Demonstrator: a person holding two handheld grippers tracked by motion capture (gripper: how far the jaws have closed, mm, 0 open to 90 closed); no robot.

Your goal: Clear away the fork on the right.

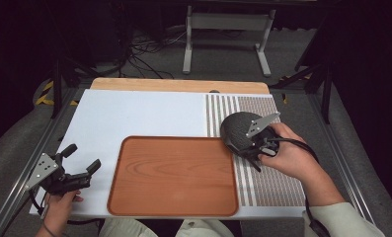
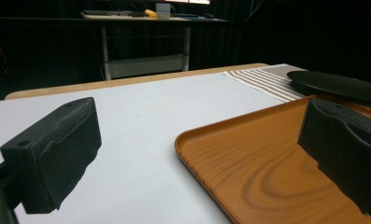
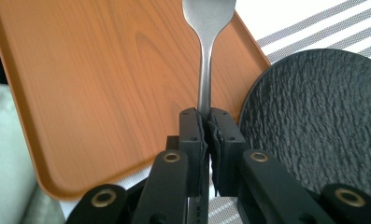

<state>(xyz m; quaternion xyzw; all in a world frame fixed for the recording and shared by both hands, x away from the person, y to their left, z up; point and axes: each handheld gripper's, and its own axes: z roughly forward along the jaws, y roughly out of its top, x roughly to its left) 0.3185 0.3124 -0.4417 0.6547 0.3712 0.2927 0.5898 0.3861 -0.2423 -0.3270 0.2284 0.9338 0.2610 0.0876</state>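
Metal fork (image 3: pixel 206 56) is pinched by its thin handle in the right gripper (image 3: pixel 206 122), hanging over the tray (image 1: pixel 134 197) edge beside the black plate (image 3: pixel 323 121). With so little handle in the fingers it could twist or slip out and clatter down. Left gripper (image 1: pixel 81 159) sits open, near left.

Orange-brown wood-grain rectangular tray (image 1: pixel 174 177); matte black round textured plate (image 3: pixel 323 121); shiny silver metal utensil (image 3: pixel 205 56); white table sheet (image 1: pixel 134 116) w/ grey-and-white striped placemat (image 1: pixel 272 185); black foam pads (image 2: pixel 57 154).
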